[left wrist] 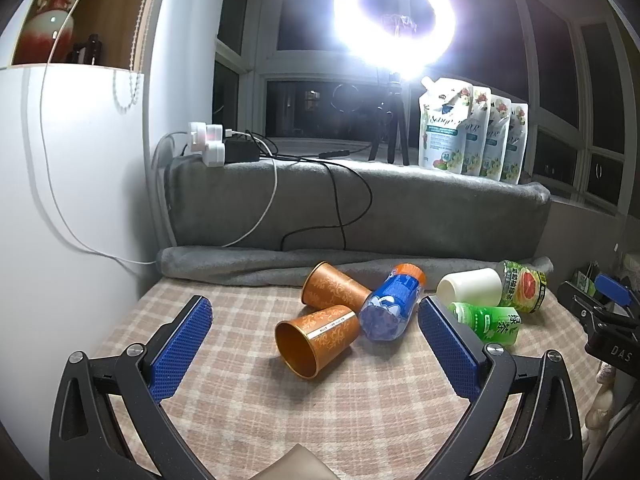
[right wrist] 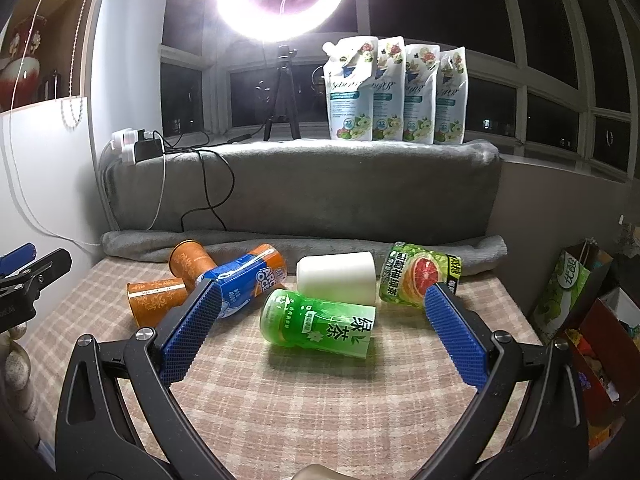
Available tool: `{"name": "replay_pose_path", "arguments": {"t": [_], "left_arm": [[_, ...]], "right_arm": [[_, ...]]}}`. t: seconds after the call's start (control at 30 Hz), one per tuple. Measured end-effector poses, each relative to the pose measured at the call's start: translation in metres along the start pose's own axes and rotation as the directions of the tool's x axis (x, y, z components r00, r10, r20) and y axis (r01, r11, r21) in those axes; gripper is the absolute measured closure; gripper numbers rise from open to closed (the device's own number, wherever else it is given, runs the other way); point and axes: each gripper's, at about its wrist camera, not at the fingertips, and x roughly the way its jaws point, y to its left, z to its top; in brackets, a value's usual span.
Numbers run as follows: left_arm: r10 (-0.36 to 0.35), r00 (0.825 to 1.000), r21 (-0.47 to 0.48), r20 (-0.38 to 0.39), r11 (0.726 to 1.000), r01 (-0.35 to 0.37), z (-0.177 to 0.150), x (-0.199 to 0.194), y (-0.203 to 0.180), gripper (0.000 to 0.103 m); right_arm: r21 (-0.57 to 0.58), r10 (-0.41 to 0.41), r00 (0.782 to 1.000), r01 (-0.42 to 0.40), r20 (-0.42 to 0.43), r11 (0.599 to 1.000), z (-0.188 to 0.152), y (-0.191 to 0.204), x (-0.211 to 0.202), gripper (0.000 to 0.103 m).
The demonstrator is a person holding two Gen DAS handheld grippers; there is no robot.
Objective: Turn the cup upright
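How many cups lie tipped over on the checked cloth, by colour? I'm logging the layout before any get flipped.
Orange patterned cups: 2, the near one and the far one
Blue cup with an orange end: 1
White cup: 1
Green tea cup: 1
Green grapefruit-print cup: 1
Total: 6, all on their sides.

Glossy metallic orange cup (left wrist: 316,340), matt checked cloth (left wrist: 248,392)
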Motion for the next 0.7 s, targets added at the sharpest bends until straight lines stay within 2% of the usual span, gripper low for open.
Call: {"name": "replay_pose_path", "arguments": {"t": [0.17, 0.43, 0.6, 0.7], "left_arm": [[0.004, 1.000, -0.002, -0.012, 1.000, -0.004, -0.001, 0.004, 0.005, 0.001], [0.026, 0.999, -0.021, -0.048, 0.999, -0.027, -0.007, 0.009, 0.019, 0.001], [0.019, 0.992, -0.093, -0.125, 0.995, -0.031, -0.016, 0.014, 0.041, 0.001], [0.014, 0.987, -0.121, -0.162, 0.992, -0.034, -0.023, 0.015, 0.053, 0.001]], "right_arm": [[-0.013, 0.022, 1.000, -0.022, -0.015, 1.000, 0.005, 0.003, 0.010, 0.000], [-0.037, 0.124, 0.988, -0.128, -0.093, 0.991, 0.016, 0.017, 0.046, 0.000], [-0.022, 0.231, 0.957, -0.239, -0.174, 0.971, 0.026, 0.030, 0.078, 0.000], [-0.046, 0.281, 0.930, -0.300, -0.235, 0.953, 0.036, 0.045, 0.103, 0.000]]}}
